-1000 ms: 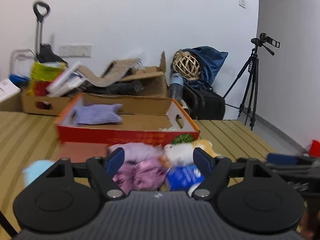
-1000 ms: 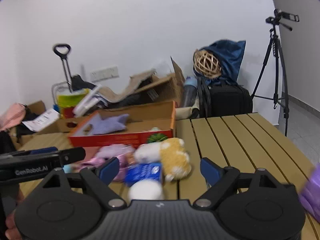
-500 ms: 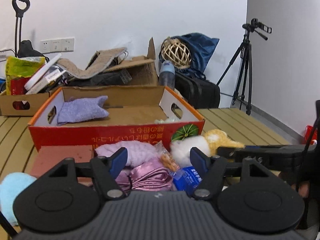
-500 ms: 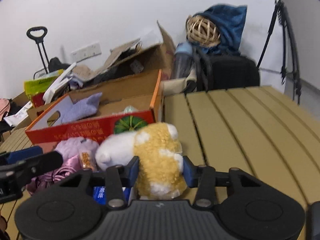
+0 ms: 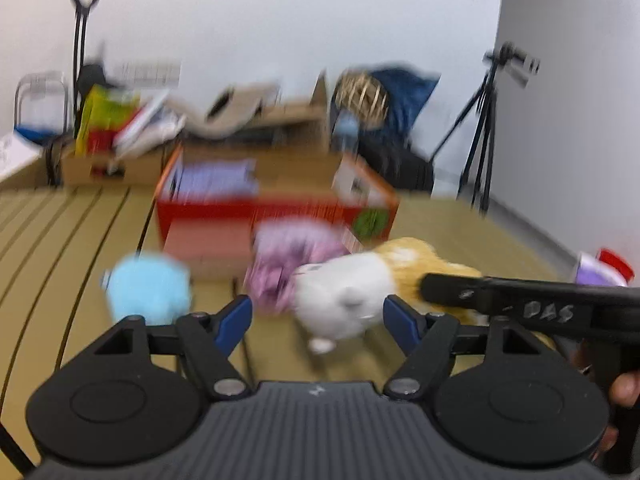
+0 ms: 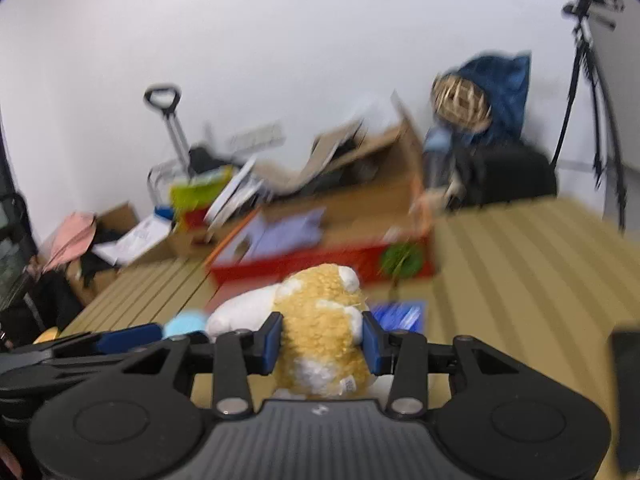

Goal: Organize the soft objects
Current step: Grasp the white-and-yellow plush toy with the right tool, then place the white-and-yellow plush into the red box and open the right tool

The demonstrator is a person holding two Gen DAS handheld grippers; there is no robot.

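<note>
A yellow and white plush toy [image 6: 324, 320] sits squeezed between the blue pads of my right gripper [image 6: 322, 340], which is shut on its yellow body just above the slatted table. In the left wrist view the toy's white end [image 5: 340, 300] lies just ahead of my left gripper [image 5: 318, 318]. Its jaws are closing and their pads stand clear of the fur. The right gripper [image 5: 440, 284] reaches in from the right onto the toy's yellow half. A pink and purple heap of cloth [image 5: 292, 260] and a light blue plush [image 5: 148, 288] lie behind.
A red cardboard box [image 5: 276, 208] stands farther back on the table with a lilac cloth [image 5: 216, 178] inside. A blue packet [image 6: 398, 316] lies right of the toy. Cartons, bags and a tripod [image 5: 480, 140] line the wall. Both views are blurred.
The right gripper closed on the plush toy and drew it back from the heap by the box. The left gripper pulled away from the box and narrowed a little.
</note>
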